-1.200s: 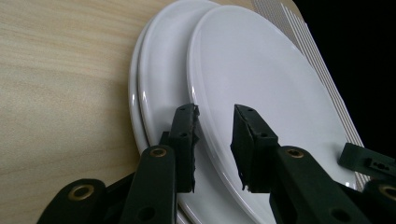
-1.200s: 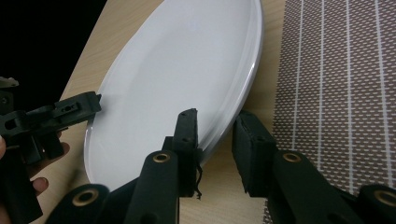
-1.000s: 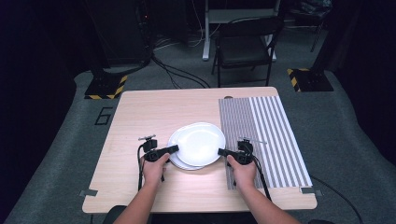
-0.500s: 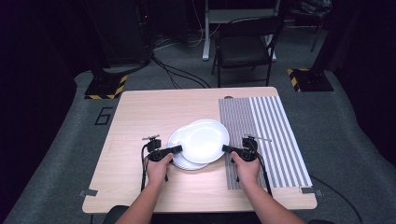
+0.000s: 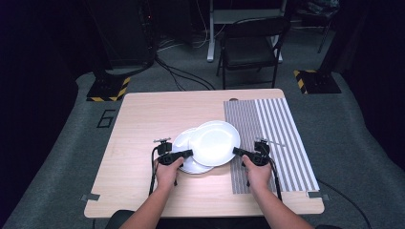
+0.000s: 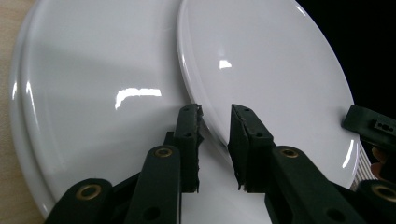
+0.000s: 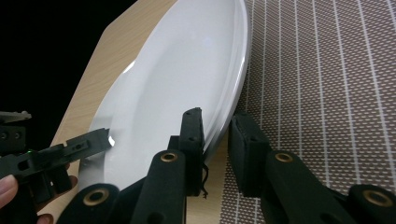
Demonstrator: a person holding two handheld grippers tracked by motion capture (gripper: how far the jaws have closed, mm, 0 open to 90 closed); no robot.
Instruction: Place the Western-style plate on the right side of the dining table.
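Wooden table [image 5: 143, 119]: both my grippers clench the top plate [image 5: 215, 142], left gripper [image 5: 187, 153] at 9 o'clock, right gripper [image 5: 237, 151] at 3.

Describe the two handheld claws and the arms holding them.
Both the left claw and the right claw are black, each with two flat blocky jaws on linked bars with brass-coloured rivets. A black cable trails from each. The forearms are bare, with no sleeves in view.
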